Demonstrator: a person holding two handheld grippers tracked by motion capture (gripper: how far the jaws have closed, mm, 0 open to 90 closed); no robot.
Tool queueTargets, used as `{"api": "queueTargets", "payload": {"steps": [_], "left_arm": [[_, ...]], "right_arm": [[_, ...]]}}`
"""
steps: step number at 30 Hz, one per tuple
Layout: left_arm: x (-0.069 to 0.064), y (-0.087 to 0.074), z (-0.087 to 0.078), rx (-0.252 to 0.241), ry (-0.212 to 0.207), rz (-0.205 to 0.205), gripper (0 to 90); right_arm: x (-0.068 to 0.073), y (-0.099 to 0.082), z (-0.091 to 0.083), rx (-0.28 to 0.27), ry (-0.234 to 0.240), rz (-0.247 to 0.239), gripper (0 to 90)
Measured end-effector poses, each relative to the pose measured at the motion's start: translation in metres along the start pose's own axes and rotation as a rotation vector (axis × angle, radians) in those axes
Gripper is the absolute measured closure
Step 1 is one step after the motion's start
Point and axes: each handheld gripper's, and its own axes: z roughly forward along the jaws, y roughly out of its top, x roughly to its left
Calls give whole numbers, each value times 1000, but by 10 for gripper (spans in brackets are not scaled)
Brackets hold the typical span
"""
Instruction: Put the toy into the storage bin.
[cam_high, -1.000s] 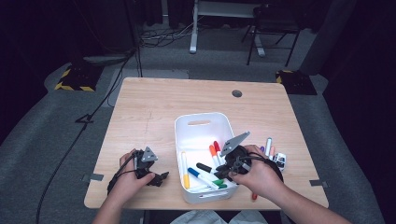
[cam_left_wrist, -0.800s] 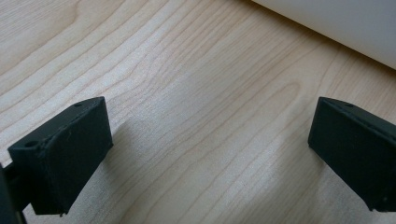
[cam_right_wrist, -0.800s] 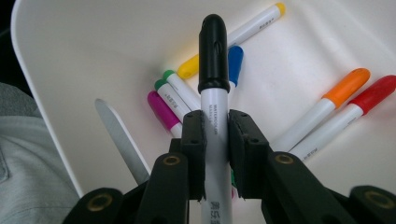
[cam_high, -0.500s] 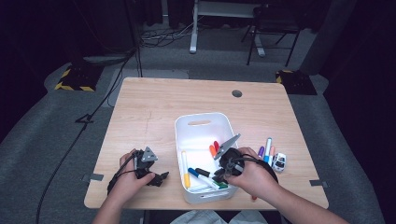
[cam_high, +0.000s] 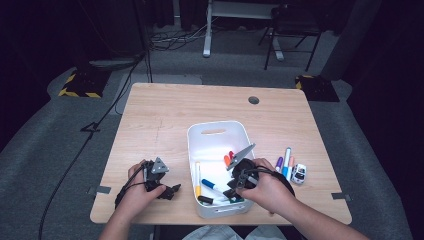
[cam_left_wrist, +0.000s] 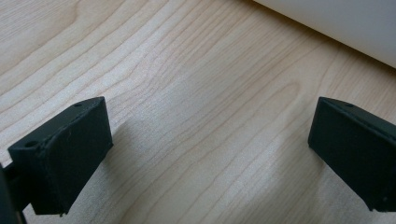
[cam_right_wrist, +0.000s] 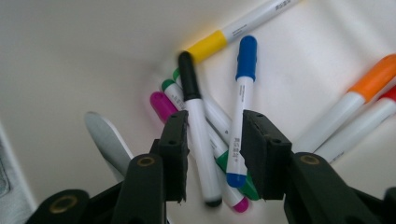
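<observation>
Two markers lie between the jaws of the right claw (cam_right_wrist: 212, 158) in the right gripper view: a black-capped marker (cam_right_wrist: 198, 126) close against the left jaw and a blue-capped marker (cam_right_wrist: 240, 112) close against the right one. The jaws have just been opening, and they now stand parted around these two; I cannot tell whether either pad touches a barrel, and neither marker is pinched. Both rest on the floor of the white bin (cam_right_wrist: 70, 56), crossing over a green-capped marker (cam_right_wrist: 169, 86) and a pink-capped marker (cam_right_wrist: 161, 105). A yellow-banded marker (cam_right_wrist: 233, 30) lies beyond their caps, and an orange-capped marker (cam_right_wrist: 369, 81) lies off to the right.

From the high view, the right claw (cam_high: 234, 192) dips into the near end of the bin (cam_high: 215, 131), which stands on the wooden bench (cam_high: 165, 110). More markers (cam_high: 286, 162) and a small toy car (cam_high: 298, 173) lie on the bench just beside the bin's right wall.

The left claw (cam_high: 167, 192) rests on the bench, left of the bin and apart from it. In the left gripper view its jaws stand wide apart over bare wood (cam_left_wrist: 205, 140), released and gripping nothing.
</observation>
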Motion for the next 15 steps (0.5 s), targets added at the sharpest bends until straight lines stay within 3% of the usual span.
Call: {"api": "queueTargets", "payload": {"steps": [1, 4, 7, 8, 9, 13, 15], "left_arm": [[0, 0, 0, 0, 0, -1, 0], [0, 0, 0, 0, 0, -1, 0], [1, 1, 1, -10, 2, 19, 0], [1, 0, 1, -6, -2, 9, 0], [1, 1, 1, -5, -2, 9, 0], [1, 1, 1, -1, -6, 14, 0], [1, 2, 1, -3, -6, 11, 0]], "right_arm": [[1, 1, -8, -57, -2, 6, 576], [1, 0, -23, -118, -18, -4, 563], [1, -2, -35, -137, -23, 35, 563], [0, -3, -42, -142, -41, 42, 563], [-5, -8, -54, -186, -59, 54, 563], [-11, -17, -67, -218, -96, 76, 559], [-18, -29, -76, -246, -113, 116, 559]]}}
